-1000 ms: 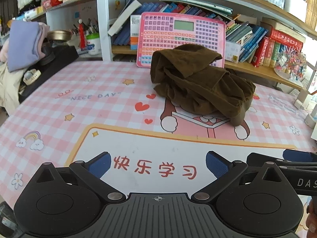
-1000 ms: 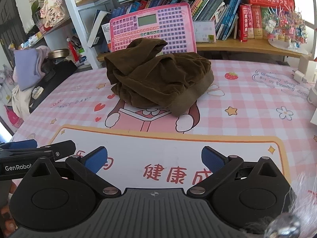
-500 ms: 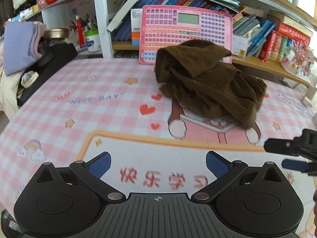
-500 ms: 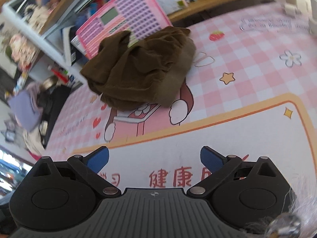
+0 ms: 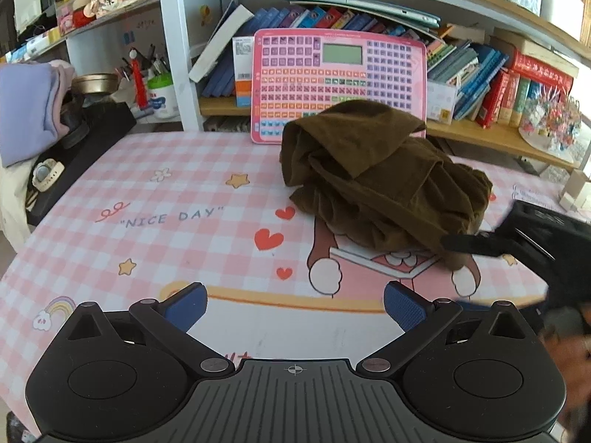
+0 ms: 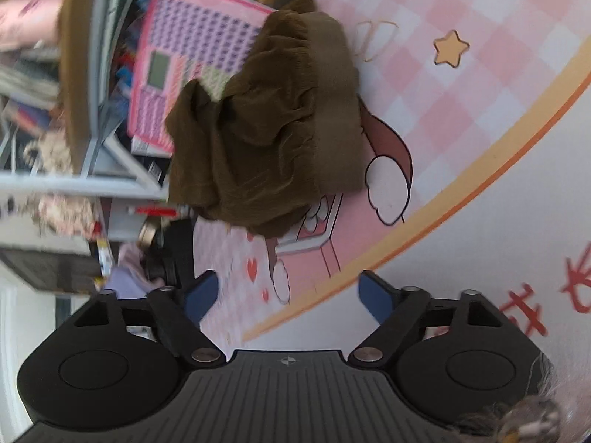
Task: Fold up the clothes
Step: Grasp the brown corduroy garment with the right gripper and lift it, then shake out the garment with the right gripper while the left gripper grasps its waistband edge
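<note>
Brown garment heaped on pink checked tablecloth before bookshelves; both grippers' fingers spread, empty.

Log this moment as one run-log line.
stage: reach | brown garment: crumpled on table, unfolded | left gripper: open, empty | right gripper: open, rolled sideways, near garment

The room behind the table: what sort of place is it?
Probably a child's study corner at home: shelves of books, a pink learning toy, and a cartoon table mat printed "NICE DAY".
</note>
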`<state>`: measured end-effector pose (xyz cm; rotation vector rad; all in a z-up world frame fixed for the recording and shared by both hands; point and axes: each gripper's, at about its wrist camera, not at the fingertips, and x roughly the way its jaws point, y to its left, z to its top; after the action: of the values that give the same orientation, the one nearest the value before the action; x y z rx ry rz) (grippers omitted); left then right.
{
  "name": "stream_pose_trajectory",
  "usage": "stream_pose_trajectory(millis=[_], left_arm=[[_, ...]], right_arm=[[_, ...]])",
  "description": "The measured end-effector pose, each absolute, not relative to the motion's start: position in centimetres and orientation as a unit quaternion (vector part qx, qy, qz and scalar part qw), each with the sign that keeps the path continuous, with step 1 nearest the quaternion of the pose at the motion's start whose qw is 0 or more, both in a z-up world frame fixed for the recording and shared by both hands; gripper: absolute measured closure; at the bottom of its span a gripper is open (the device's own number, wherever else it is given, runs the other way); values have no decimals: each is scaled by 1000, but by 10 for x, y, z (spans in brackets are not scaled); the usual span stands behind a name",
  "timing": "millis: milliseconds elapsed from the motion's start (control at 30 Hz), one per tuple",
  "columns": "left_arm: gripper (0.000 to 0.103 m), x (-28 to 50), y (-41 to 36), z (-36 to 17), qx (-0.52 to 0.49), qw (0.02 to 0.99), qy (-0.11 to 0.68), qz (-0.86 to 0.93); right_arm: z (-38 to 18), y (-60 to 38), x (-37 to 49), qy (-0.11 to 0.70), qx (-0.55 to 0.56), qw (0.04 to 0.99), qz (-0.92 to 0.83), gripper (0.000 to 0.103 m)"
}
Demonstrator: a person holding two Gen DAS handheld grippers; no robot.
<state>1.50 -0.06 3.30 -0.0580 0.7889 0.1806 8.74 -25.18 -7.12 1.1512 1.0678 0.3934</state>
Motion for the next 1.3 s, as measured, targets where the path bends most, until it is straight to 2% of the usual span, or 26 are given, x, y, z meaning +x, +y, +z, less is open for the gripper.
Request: stream_pose_trajectory(millis=[67, 267, 300, 433, 500, 567, 733, 1067, 1300], left_arm=[[0, 13, 1, 33, -29, 918, 385, 87], [0, 11, 4, 35, -26, 919, 385, 83], [0, 10, 5, 35, -26, 918, 386, 83], [0, 9, 10, 34, -26, 917, 389, 86], [0, 7, 12, 34, -28, 916, 390, 88], [0, 6, 14, 34, -30, 916, 390, 90], [0, 5, 14, 32, -34, 916, 390, 85], [0, 4, 7, 30, -54, 922, 377, 65], [0, -5, 19, 32, -85, 925, 360, 81]], right_arm=[[-76, -251, 96, 475, 529, 685, 160, 36], [-95, -251, 108, 443, 613, 643, 121, 38], [-98, -251, 109, 436, 628, 635, 114, 43], [-109, -254, 109, 406, 682, 602, 88, 47], [-113, -258, 107, 395, 698, 594, 64, 56], [-116, -264, 103, 387, 706, 591, 38, 79], [-105, -288, 94, 352, 695, 627, 12, 90], [-23, -338, 97, 226, 625, 741, 94, 95], [124, -361, 105, 56, 499, 837, 218, 96]])
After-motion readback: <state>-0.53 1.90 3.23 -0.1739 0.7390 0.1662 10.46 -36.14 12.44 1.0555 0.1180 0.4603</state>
